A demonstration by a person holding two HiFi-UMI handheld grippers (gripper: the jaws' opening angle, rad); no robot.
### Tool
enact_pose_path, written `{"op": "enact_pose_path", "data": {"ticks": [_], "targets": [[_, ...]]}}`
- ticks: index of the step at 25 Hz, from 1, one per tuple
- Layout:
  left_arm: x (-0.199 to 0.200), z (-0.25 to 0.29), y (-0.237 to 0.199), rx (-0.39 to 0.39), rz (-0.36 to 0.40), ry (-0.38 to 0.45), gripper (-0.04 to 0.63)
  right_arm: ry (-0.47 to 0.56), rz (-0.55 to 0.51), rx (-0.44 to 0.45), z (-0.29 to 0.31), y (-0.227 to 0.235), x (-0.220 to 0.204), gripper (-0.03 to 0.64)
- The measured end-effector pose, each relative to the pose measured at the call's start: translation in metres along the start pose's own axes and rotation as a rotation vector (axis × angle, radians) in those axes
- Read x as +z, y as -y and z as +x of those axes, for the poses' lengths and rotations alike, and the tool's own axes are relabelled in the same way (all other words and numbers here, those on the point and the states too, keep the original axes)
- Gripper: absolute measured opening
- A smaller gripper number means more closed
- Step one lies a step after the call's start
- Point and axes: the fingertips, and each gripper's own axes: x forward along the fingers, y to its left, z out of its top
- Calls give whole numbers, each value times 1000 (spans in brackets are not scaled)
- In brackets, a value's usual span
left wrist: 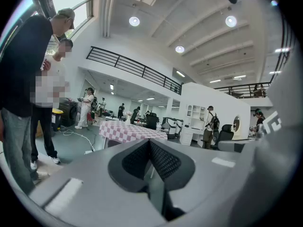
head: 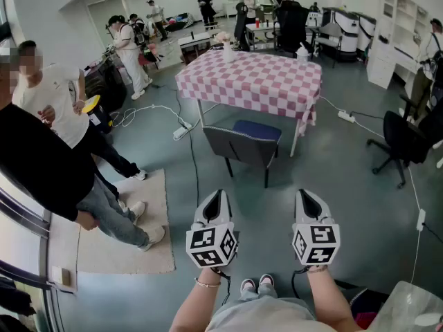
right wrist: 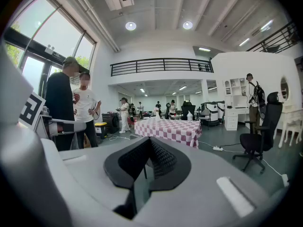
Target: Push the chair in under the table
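Observation:
A chair (head: 243, 146) with a grey back and a blue seat stands before the table (head: 253, 79), which wears a pink and white checked cloth; the seat reaches partly under the table's near edge. My left gripper (head: 215, 198) and right gripper (head: 306, 196) are held side by side, a good way short of the chair's back, both shut and empty. The table (left wrist: 128, 130) shows far off in the left gripper view, and the table (right wrist: 166, 128) likewise in the right gripper view.
Two people (head: 48, 137) stand at the left beside a mat (head: 131, 227). Cables and a power strip (head: 183, 130) lie on the floor left of the table. A black office chair (head: 401, 140) is at the right. More people and desks fill the back.

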Motion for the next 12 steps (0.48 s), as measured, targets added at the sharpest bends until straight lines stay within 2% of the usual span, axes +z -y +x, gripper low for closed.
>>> {"op": "enact_pose_path", "data": {"ticks": [8, 12], "targets": [[1, -3, -10, 5, 2, -5, 0, -9, -7, -11, 0, -4, 0, 9], [-3, -4, -11, -6, 1, -20, 0, -11, 45, 14, 3, -8, -8, 9]]}}
